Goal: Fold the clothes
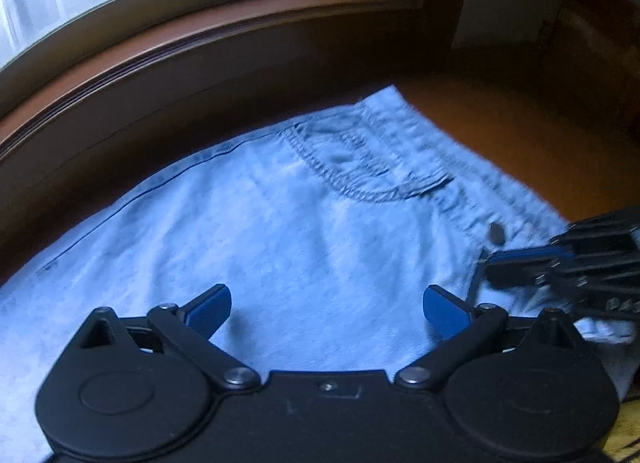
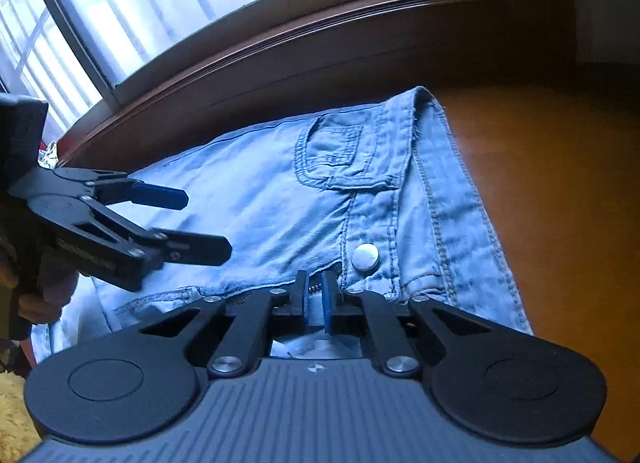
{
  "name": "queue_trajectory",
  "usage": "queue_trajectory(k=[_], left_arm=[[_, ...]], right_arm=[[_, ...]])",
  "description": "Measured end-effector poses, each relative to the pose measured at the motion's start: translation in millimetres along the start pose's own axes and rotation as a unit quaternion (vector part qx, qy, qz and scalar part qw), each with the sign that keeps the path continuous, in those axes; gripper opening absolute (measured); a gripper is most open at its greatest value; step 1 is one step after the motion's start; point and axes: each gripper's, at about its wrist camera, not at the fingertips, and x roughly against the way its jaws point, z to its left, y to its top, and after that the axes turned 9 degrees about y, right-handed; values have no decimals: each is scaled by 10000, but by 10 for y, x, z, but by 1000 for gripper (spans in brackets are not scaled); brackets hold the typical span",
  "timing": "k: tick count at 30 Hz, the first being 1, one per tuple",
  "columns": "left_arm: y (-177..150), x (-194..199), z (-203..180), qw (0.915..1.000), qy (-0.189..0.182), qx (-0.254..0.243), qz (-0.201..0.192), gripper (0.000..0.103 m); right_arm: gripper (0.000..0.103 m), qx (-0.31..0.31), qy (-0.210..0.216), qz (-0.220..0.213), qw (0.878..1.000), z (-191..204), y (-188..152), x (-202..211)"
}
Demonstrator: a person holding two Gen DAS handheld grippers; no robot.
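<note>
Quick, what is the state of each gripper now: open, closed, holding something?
Left gripper: open, holding nothing, above the jeans.
Right gripper: jaws closed at the jeans' fly; whether they pinch denim cannot be told.

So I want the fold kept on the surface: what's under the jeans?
An orange-brown wooden surface shows past the waistband of the jeans. Beneath the denim itself nothing can be seen; the cloth covers it.

Light blue denim jeans (image 2: pixel 256 191) lie flat on an orange-brown surface, waistband toward the right, metal button (image 2: pixel 365 257) fastened, stitched front pocket (image 2: pixel 332 159) facing up.
</note>
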Motion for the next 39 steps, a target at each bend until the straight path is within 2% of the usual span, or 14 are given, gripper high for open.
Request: queue_trajectory(k=[3, 6, 8, 10, 14, 18, 20, 22, 24, 25, 29, 33, 37, 39], left_arm=[[-34, -88, -48, 9996, 108, -176, 186, 103], [-43, -125, -26, 9996, 53, -89, 259, 103], [-26, -125, 7, 9996, 32, -84, 281, 103], [-14, -130, 15, 9996, 24, -106, 278, 103], [0, -149, 18, 9996, 17, -104, 279, 103], [-12, -131, -7, 9997, 9, -104, 226, 103], [-11, -116, -7, 9997, 7, -105, 209, 103], [-9, -116, -9, 9997, 3, -110, 195, 103], [-10, -110, -4, 9998, -5, -120, 181, 103], [-9, -116, -3, 9998, -10, -125, 177, 103], [7, -136, -6, 9997, -13, -139, 182, 103], [56, -162, 22, 9998, 31, -84, 195, 103], [-80, 6, -34, 9994, -102, -276, 175, 103], [-71, -4, -31, 9994, -105, -281, 160, 103]], right_arm=[[6, -112, -42, -16, 9999, -22, 14, 49], [6, -197, -204, -17, 9996, 30, 27, 93], [10, 53, -427, -199, 9989, 152, 79, 123], [21, 412, -694, -385, 9960, 276, 54, 107], [23, 341, -982, -209, 9944, 234, 3, -40], [25, 238, -988, -335, 9943, 169, -29, -21], [37, 273, -1144, -425, 9921, 165, -27, 46], [52, 395, -1213, -776, 9888, 181, -52, 215], [65, 535, -1082, -1192, 9855, 202, -117, 454], [67, 621, -1025, -1243, 9850, 217, -149, 524], [67, 922, -752, -1282, 9846, 272, -262, 742], [60, 1183, -553, -1027, 9861, 325, -282, 554], [52, 1354, -297, -734, 9876, 347, -205, 376], [53, 1171, -341, -919, 9883, 326, -174, 435]])
